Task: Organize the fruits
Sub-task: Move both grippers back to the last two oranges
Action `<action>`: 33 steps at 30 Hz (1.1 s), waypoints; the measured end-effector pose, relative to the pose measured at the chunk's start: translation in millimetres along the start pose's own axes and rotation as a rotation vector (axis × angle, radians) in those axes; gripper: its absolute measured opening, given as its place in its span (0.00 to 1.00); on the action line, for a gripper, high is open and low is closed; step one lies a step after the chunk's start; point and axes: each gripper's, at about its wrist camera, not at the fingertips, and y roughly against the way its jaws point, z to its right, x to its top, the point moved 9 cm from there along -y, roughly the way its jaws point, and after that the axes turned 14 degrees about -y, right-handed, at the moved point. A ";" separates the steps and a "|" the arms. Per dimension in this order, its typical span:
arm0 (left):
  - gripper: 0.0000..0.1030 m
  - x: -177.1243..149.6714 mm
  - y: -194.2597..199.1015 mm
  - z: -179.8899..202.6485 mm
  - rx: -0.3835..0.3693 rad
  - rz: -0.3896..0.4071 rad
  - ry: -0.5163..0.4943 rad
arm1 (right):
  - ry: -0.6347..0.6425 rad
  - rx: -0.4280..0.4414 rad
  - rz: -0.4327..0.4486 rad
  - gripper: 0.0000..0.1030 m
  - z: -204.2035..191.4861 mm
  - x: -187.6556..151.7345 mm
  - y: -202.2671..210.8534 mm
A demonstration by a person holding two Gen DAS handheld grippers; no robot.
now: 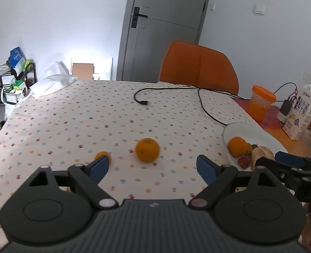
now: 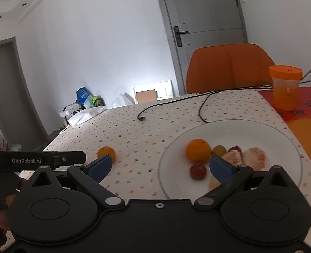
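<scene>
White walls and a grey door (image 1: 159, 27) back a table covered by a cream cloth printed with small coloured dots (image 1: 71, 122), with an orange upholstered chair (image 1: 199, 67) pushed in at its far edge. Left gripper (image 1: 153, 166): both blue-padded fingers (image 1: 99, 166) are spread wide with nothing between them. A large round orange (image 1: 147, 149) lies on the cloth just beyond the gap between the fingers, nearer the right-hand one, apart from both; a smaller orange fruit (image 1: 103, 155) sits directly behind the left-hand fingertip, partly hidden by it — contact cannot be judged. Right gripper (image 2: 160, 164): its fingers are likewise parted and empty. The right-hand finger (image 2: 220, 165) reaches over the near rim of a white round plate (image 2: 239, 128), which holds a round orange (image 2: 198, 150) just beyond that fingertip, a dark red fruit (image 2: 198, 171) inside the gap beside it, a small yellowish fruit (image 2: 218, 150), another reddish piece and pale peeled segments (image 2: 254, 158) beyond and outside that finger. A lone orange appears in this view just past the left-hand fingertip, off the plate. A black cable (image 1: 176, 92) trails across the far cloth — well beyond both grippers — and an orange-lidded translucent jar (image 2: 285, 88) stands on a red mat beyond the plate.
</scene>
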 end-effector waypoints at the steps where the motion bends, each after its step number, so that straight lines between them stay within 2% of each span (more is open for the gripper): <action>1: 0.86 -0.8 1.3 -3.8 0.004 0.000 0.002 | 0.003 0.005 -0.002 0.97 -2.9 -0.9 -1.1; 18: 0.86 -16.3 10.4 -49.1 0.054 -0.018 0.039 | 0.043 0.071 -0.065 0.97 -50.1 -17.0 -29.0; 23: 0.86 -19.1 7.9 -58.3 0.060 -0.019 0.049 | 0.050 0.089 -0.096 0.92 -59.5 -23.0 -38.4; 28: 0.84 -20.6 0.6 -62.0 0.055 -0.023 0.051 | 0.058 0.096 -0.124 0.81 -66.6 -27.5 -49.5; 33: 0.83 -21.8 -9.4 -63.8 0.047 -0.031 0.052 | 0.071 0.102 -0.148 0.79 -73.9 -28.8 -61.2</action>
